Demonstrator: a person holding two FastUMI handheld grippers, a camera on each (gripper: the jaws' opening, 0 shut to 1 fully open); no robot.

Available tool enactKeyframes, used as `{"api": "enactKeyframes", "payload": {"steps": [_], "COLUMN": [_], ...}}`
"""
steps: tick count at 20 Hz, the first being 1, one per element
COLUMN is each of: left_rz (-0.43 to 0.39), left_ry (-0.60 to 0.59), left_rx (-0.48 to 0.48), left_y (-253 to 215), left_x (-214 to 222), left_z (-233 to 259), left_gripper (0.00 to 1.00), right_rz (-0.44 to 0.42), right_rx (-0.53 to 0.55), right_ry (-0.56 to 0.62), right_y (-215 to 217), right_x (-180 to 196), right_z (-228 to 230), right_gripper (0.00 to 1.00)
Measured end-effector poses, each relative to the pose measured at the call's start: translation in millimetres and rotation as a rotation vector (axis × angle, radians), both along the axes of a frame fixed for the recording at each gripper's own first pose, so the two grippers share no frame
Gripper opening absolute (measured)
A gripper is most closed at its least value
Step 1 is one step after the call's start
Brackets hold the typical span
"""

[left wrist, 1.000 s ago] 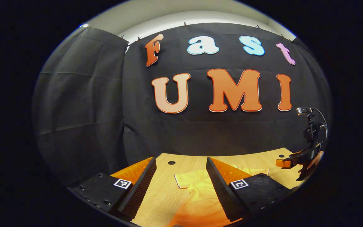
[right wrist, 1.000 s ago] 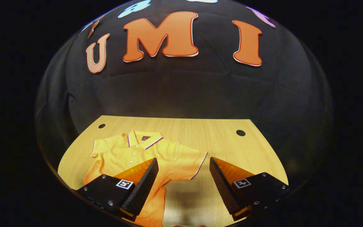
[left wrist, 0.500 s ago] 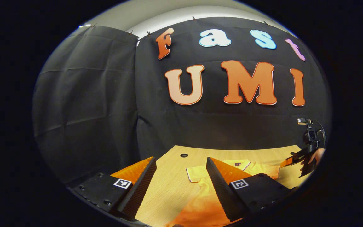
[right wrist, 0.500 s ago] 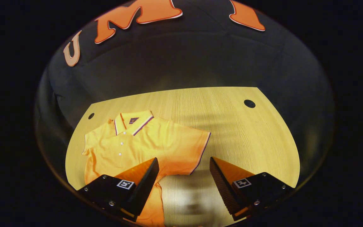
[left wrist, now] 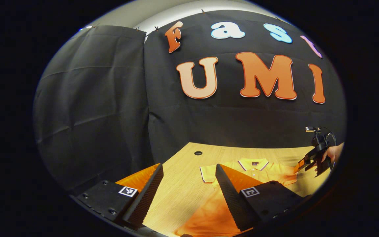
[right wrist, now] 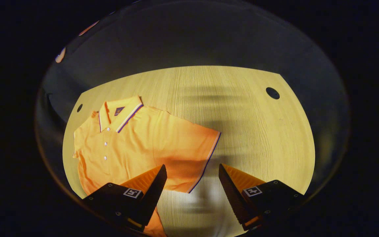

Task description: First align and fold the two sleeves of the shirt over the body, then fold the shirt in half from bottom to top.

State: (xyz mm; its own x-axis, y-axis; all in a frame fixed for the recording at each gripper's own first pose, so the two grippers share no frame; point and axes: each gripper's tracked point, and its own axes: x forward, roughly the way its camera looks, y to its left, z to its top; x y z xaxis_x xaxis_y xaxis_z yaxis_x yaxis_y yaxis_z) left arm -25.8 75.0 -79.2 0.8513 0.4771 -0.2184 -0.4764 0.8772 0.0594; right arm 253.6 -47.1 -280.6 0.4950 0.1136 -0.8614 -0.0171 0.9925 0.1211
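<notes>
An orange polo shirt (right wrist: 133,144) with a striped collar lies flat on the wooden table (right wrist: 242,115), front side up. Its right sleeve (right wrist: 196,154) spreads out just ahead of my right gripper (right wrist: 192,184), which hovers open above the sleeve's hem. In the left gripper view the shirt (left wrist: 262,171) lies ahead, its left sleeve (left wrist: 207,172) between the fingers' line of sight. My left gripper (left wrist: 188,191) is open and holds nothing. The right gripper (left wrist: 309,161) appears far right there, held by a hand (left wrist: 334,152).
The table has round cable holes (right wrist: 272,93) near its back corners, another hole (left wrist: 198,153) showing in the left gripper view. Black cloth walls (left wrist: 94,98) close the booth behind and at the left. Bare wood lies to the right of the shirt.
The right gripper has tilted down and moved closer to the shirt's right sleeve. The left gripper has shifted so more of the shirt and collar come into sight. Both stayed open.
</notes>
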Motion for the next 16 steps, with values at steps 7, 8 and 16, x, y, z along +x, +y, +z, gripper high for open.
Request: {"api": "enactKeyframes", "payload": {"steps": [7,8,16], "left_rz": [-0.008,-0.008,-0.002], "left_ry": [0.040,0.043,0.047], "left_rx": [0.012,0.010,0.000], "left_y": [-10,-11,-17], "left_x": [2,2,2], "left_z": [-6,-5,-7], "left_gripper": [0.98,0.98,0.97], "right_rz": [-0.016,-0.013,0.027], "right_rx": [-0.023,-0.031,-0.019], "right_ry": [0.158,0.184,0.217], "right_y": [-1,-1,16], "right_x": [16,15,21], "right_z": [-40,-43,-40], "right_gripper": [0.80,0.76,0.23]}}
